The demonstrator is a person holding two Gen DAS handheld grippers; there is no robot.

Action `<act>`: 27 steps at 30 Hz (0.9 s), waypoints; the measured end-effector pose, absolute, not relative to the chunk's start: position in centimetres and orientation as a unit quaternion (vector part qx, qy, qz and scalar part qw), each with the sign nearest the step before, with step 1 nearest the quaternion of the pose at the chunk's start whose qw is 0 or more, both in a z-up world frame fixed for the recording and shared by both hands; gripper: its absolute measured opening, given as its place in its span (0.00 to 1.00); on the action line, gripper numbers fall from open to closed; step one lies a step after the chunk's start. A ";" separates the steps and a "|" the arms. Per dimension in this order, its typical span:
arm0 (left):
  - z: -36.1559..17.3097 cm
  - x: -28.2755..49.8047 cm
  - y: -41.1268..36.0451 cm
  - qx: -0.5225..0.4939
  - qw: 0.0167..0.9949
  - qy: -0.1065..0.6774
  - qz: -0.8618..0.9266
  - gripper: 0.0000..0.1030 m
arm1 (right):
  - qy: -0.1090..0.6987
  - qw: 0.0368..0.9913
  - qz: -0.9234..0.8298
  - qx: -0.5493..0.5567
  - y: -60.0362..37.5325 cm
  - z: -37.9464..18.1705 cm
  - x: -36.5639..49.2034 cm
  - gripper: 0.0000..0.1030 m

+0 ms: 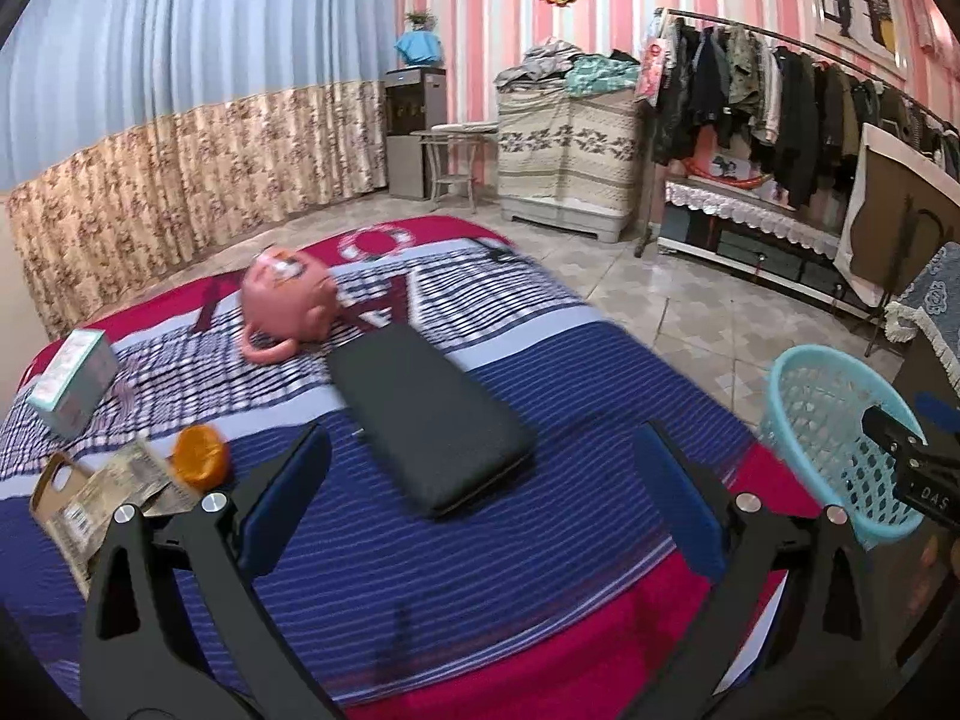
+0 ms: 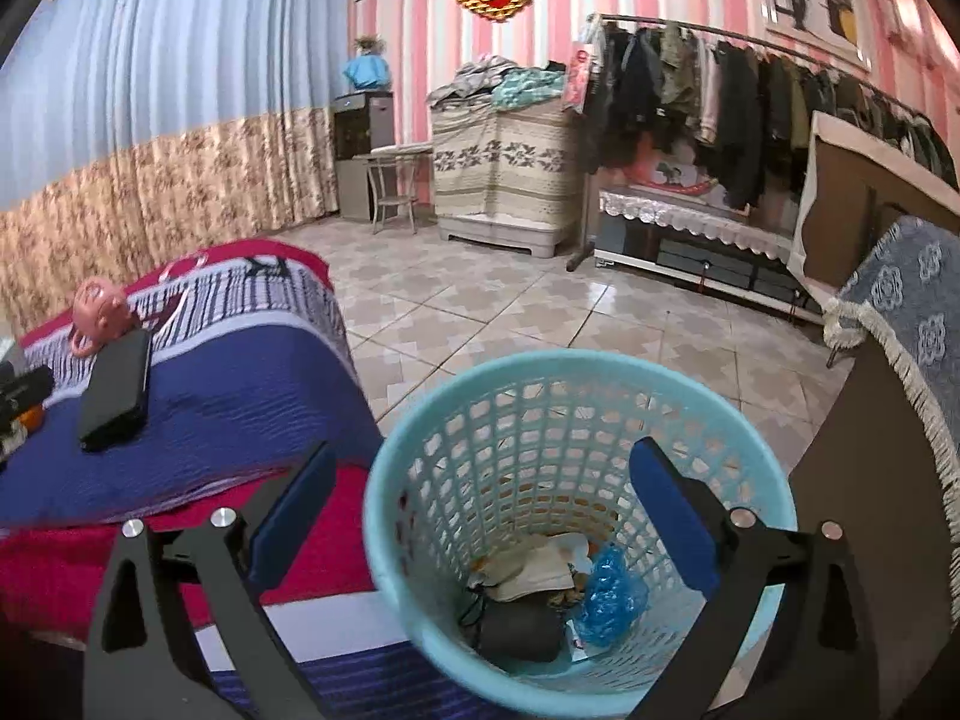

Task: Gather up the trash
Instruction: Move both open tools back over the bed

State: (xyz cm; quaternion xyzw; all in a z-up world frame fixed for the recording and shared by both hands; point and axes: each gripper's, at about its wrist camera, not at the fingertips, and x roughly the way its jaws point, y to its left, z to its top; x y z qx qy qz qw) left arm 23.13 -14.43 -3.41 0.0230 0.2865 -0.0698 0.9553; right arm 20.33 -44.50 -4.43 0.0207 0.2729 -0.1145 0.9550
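My left gripper (image 1: 480,474) is open and empty over the striped bed (image 1: 540,360). To its left lie an orange peel (image 1: 201,457) and a torn cardboard wrapper (image 1: 102,498). A light blue mesh trash basket (image 1: 834,420) stands beside the bed at the right. My right gripper (image 2: 480,492) is open and empty above that basket (image 2: 420,462), which holds a blue plastic bag (image 2: 609,594), crumpled paper (image 2: 534,570) and a dark item (image 2: 516,630).
On the bed lie a black case (image 1: 426,420), a pink piggy bank (image 1: 288,294) and a small box (image 1: 75,381). A tiled floor (image 2: 540,312), a clothes rack (image 2: 750,108) and a cloth-covered cabinet (image 2: 900,312) surround it.
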 end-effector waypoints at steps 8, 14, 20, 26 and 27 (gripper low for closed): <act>-3.8 21.6 -8.6 0.009 0.953 0.300 -0.040 0.95 | 0.275 0.957 -0.088 -0.011 -40.7 -4.1 20.3 0.93; -4.4 20.5 -3.7 0.000 0.953 0.303 -0.011 0.95 | 0.277 0.959 -0.060 -0.007 -38.2 -4.0 20.5 0.94; -4.5 19.1 0.8 -0.002 0.953 0.304 0.009 0.95 | 0.286 0.957 -0.037 -0.025 -35.5 -4.4 21.2 0.94; -5.1 18.4 5.2 0.002 0.948 0.310 0.065 0.95 | 0.290 0.957 -0.011 -0.027 -33.0 -4.5 21.8 0.94; -5.3 18.5 6.0 0.006 0.947 0.314 0.074 0.95 | 0.292 0.956 -0.008 -0.027 -32.6 -4.6 21.9 0.94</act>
